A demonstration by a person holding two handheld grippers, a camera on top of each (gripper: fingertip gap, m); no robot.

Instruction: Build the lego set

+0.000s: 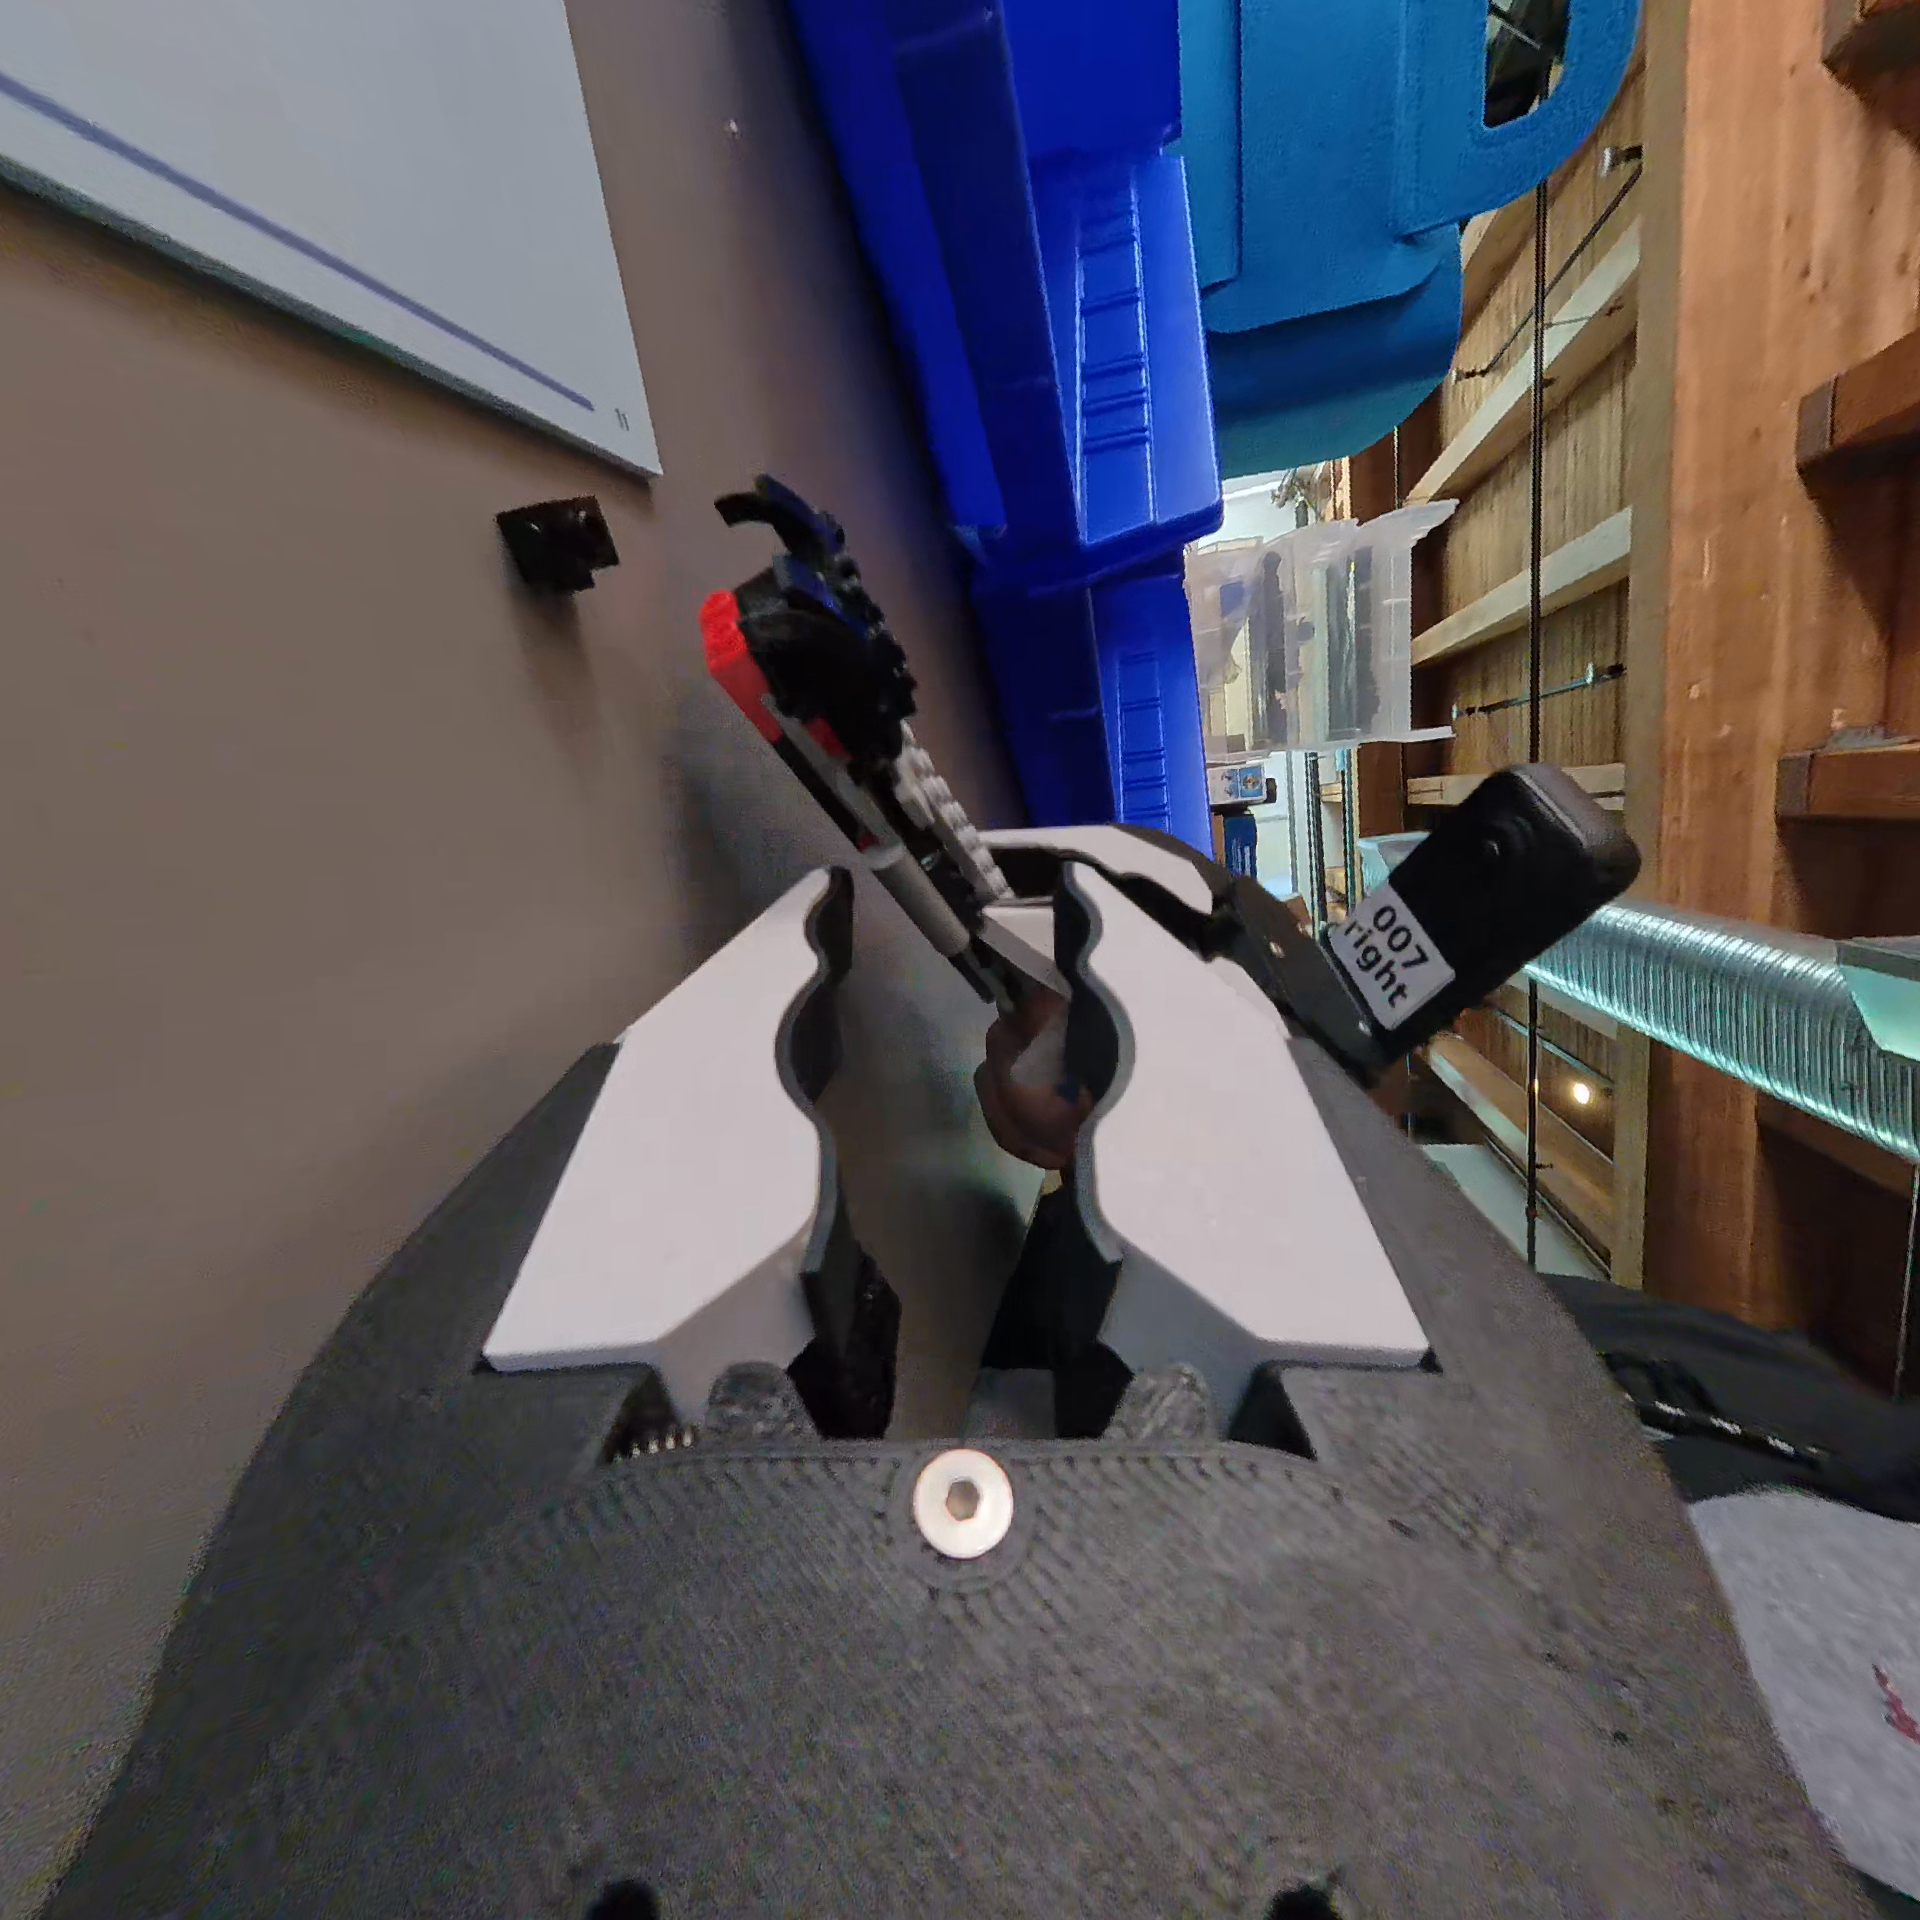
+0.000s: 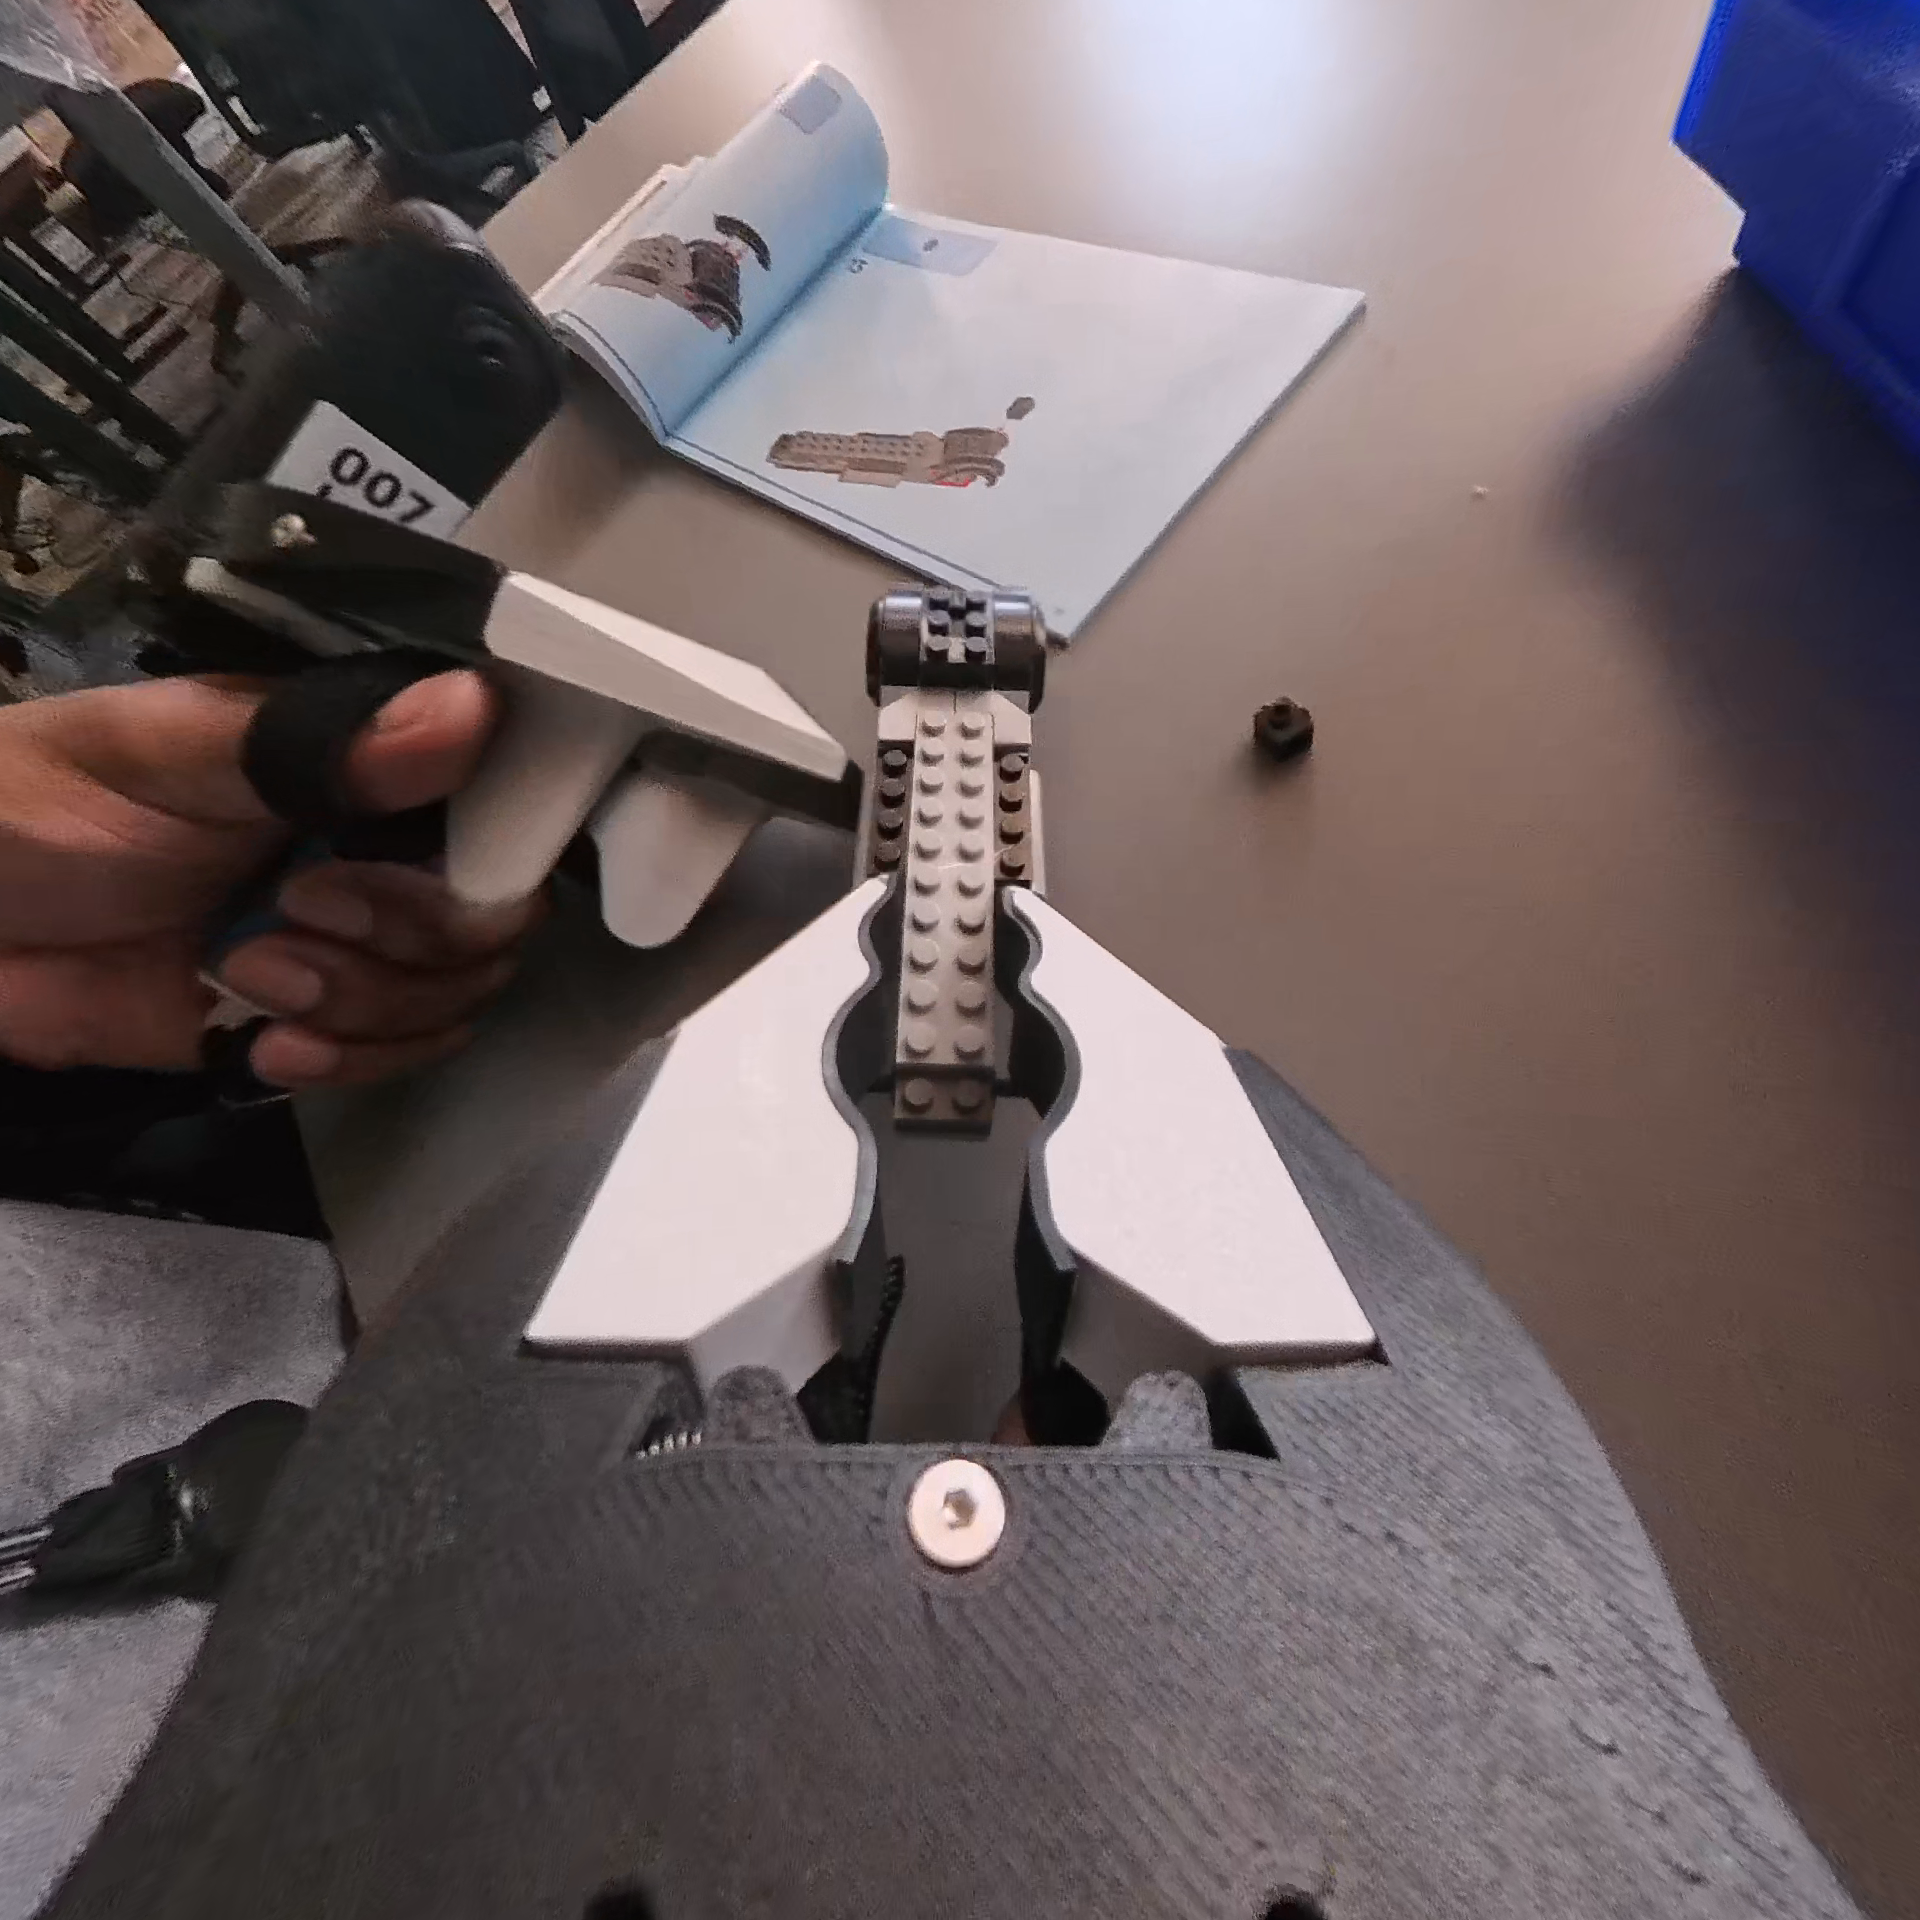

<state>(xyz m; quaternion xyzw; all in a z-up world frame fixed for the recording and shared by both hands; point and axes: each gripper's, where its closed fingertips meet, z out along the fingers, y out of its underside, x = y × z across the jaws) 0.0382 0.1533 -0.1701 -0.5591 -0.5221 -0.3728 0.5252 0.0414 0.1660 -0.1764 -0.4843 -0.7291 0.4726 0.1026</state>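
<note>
Fingers of the right gripper point(image 2: 951, 914) pinch a long grey studded lego assembly point(image 2: 951, 883) above the brown table point(image 2: 1455, 831), while the left gripper point(image 1: 951, 904) stands spread beside it.

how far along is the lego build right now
Partly done: the lego model, a long grey studded body with dark parts at its far end, is already assembled. The right gripper is shut on it, and the left gripper touches its side. A loose black piece waits on the table beside the open instruction booklet.

Blue bins point(image 2: 1829, 208) beside bare table point(image 2: 1558, 831)
</note>
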